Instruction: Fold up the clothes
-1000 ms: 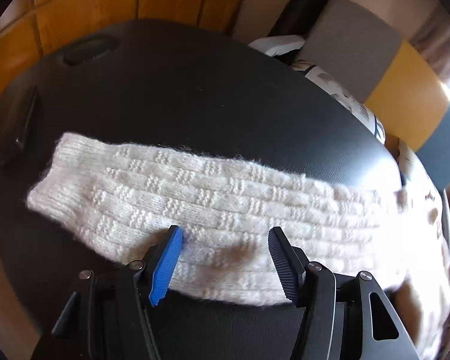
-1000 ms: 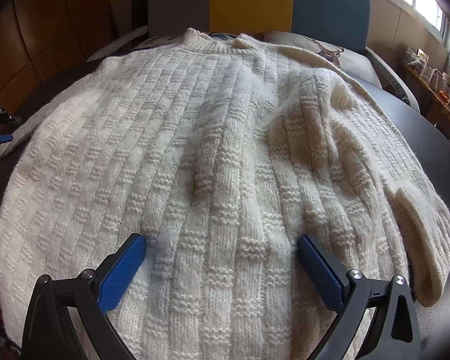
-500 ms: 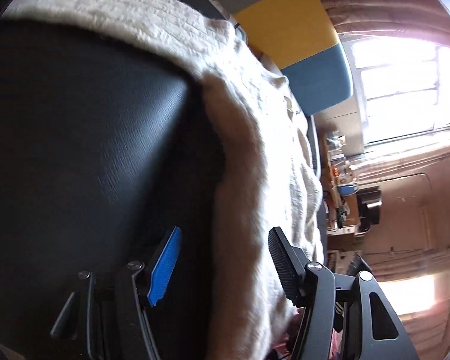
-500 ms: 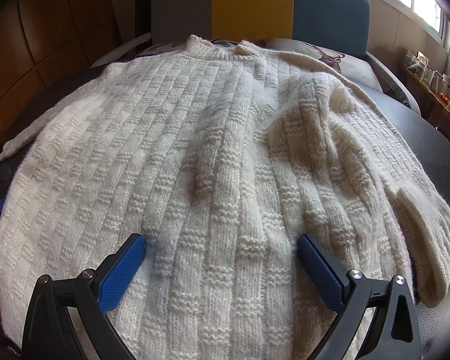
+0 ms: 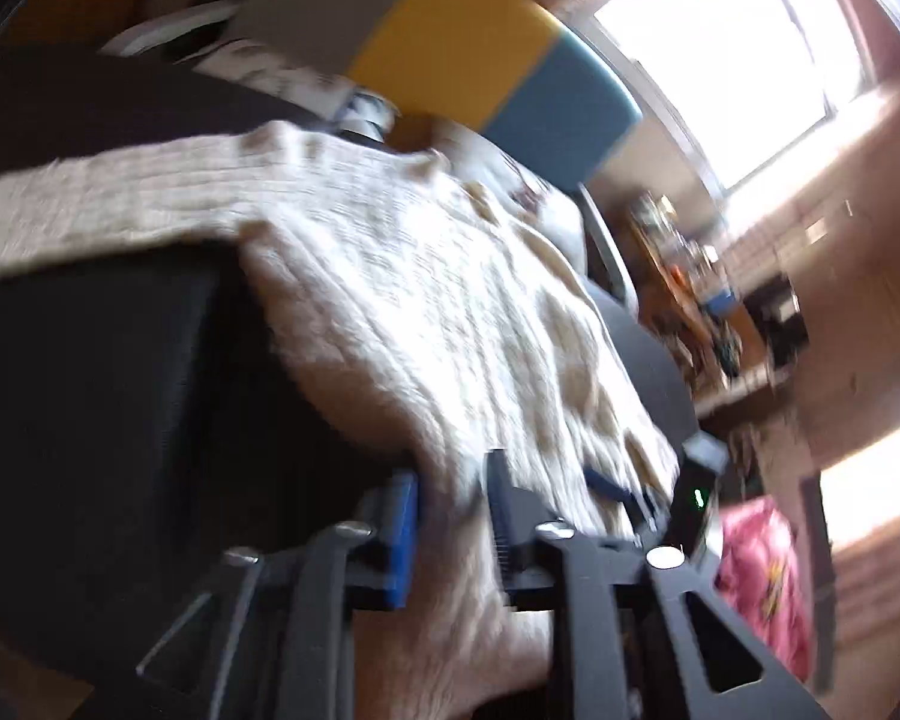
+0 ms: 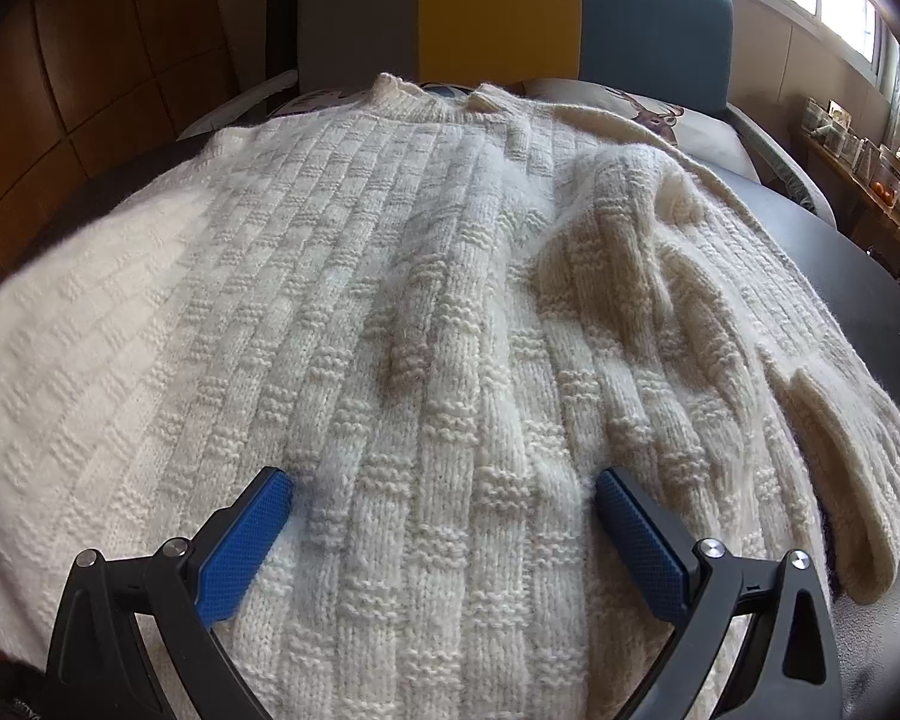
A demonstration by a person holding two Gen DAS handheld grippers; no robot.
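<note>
Cream knitted sweater (image 6: 426, 324) lying on a black table (image 6: 840, 264).
Left gripper (image 5: 450, 516) pinches its side edge; right gripper (image 6: 444, 516) is wide open above the hem.

Home living room, colour-block sofa (image 6: 570, 12), deer cushion (image 6: 648, 114), window (image 5: 720, 42), cluttered shelf (image 6: 858, 144)

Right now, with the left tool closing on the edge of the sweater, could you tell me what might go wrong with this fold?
1. The left tool pinches only a narrow bit of the sweater's edge; the loose knit could slip free when lifted.
2. The right tool rests open on the body, gripping nothing, so a pull could drag the whole garment across the black table.
3. The right sleeve lies bunched on top and may trap wrinkles inside the fold.
</note>
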